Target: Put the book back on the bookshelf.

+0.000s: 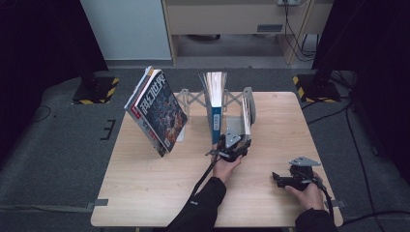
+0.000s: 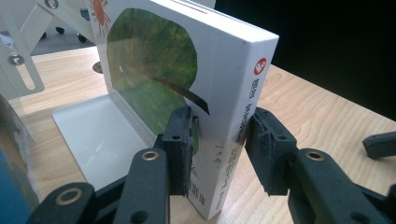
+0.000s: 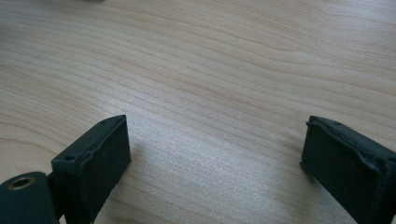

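A thick white book (image 1: 246, 114) with a green picture on its cover (image 2: 154, 70) stands upright at the right end of the metal book rack (image 1: 193, 100). My left gripper (image 1: 232, 146) is shut on its lower front edge, one pad on the cover and the other on the back (image 2: 223, 144). A blue-spined book (image 1: 216, 108) stands upright in the middle of the rack. At the left end leans a dark-covered magazine (image 1: 158, 112). My right gripper (image 1: 283, 180) rests low over the table's front right, open over bare wood (image 3: 215, 163).
The rack's grey base plate (image 2: 93, 135) lies under the white book, with its scissor lattice (image 2: 18, 60) behind. A tip of the right gripper (image 2: 380, 143) shows at the far right. Bare wood table (image 1: 145, 183) spreads in front; dark stands flank the back corners.
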Motion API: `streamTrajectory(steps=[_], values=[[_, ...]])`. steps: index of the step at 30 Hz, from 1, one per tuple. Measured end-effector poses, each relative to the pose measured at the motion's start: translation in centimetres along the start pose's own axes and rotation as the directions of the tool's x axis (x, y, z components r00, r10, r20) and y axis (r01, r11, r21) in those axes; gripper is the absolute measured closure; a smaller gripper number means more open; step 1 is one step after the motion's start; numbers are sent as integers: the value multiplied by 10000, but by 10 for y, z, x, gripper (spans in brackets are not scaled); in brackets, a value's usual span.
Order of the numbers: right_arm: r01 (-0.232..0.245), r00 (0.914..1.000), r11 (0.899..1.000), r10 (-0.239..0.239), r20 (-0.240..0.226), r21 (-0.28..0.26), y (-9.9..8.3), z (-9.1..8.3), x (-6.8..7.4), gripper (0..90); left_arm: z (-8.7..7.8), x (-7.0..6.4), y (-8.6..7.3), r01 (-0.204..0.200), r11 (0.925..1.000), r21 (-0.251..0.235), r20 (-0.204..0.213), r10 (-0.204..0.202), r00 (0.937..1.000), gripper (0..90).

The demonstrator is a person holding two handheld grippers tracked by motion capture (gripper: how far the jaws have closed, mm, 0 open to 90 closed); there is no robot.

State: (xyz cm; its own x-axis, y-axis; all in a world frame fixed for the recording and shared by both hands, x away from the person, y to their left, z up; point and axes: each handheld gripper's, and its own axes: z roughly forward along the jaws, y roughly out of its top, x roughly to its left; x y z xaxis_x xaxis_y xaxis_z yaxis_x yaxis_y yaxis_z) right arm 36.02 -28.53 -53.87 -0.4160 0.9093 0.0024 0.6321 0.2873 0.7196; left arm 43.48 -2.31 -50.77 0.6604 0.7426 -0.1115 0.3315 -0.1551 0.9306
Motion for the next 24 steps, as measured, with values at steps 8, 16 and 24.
streamTrajectory(steps=[8,16,24], values=[[4,10000,10000,-4,-3,1,0,0,0,82,9,0,3,-87,9999,70,-35,87,10000,583],[2,10000,10000,-2,-5,5,0,0,0,82,1,2,4,-187,9993,315,-172,192,9997,537],[4,10000,10000,-4,-4,4,0,0,0,81,-16,1,5,-278,9970,725,184,265,9995,474]])
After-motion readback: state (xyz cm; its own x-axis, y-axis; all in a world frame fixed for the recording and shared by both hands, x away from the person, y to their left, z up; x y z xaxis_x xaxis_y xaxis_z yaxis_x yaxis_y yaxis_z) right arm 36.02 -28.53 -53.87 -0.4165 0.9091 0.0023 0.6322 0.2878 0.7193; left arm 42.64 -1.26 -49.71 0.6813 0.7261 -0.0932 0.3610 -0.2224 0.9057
